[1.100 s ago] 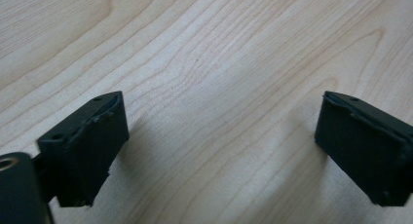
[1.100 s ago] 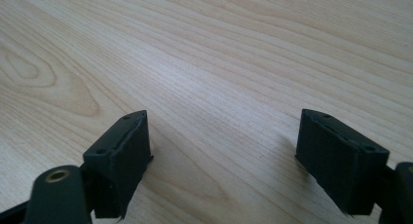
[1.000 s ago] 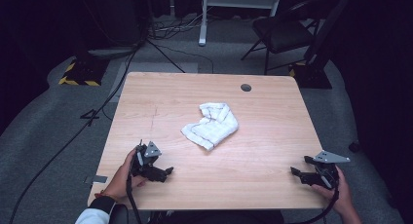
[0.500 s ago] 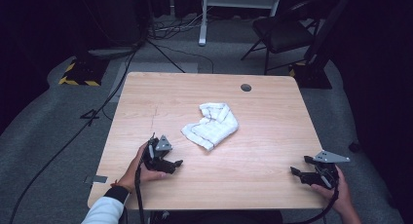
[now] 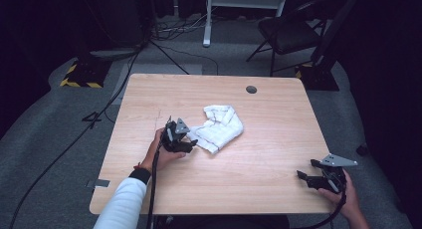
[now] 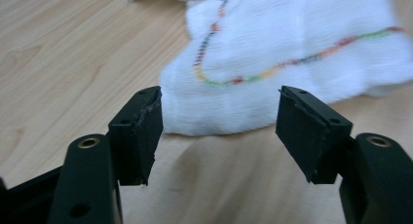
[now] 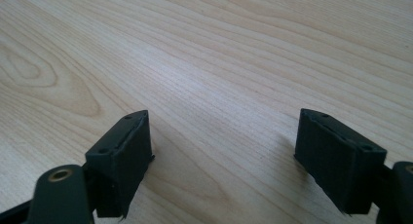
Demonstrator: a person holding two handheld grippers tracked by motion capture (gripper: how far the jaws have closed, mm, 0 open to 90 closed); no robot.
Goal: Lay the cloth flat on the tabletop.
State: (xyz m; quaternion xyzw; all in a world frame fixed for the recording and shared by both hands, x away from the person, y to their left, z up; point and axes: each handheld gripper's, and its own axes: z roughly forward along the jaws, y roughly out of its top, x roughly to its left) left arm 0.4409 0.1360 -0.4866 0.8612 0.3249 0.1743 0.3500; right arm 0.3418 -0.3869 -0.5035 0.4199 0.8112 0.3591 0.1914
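Left gripper [image 5: 191, 143]: fingers spread, just been closing, cloth edge not yet between them.
Right gripper [image 5: 304, 175]: fingers spread, lower right.
White cloth [image 5: 221, 127]: advance further, pinch one layer.

The high view looks down on the whole table [image 5: 219, 189]. The left gripper view sits close behind its jaws, facing the white cloth [image 6: 292, 53] just beyond them, shared with the high view.

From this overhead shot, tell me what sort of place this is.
Probably a studio or lab set up for recording. A lone wooden table stands on grey carpet, ringed by dark surroundings, with cables trailing over the floor, a black chair behind and hazard-striped tape on a stand base.
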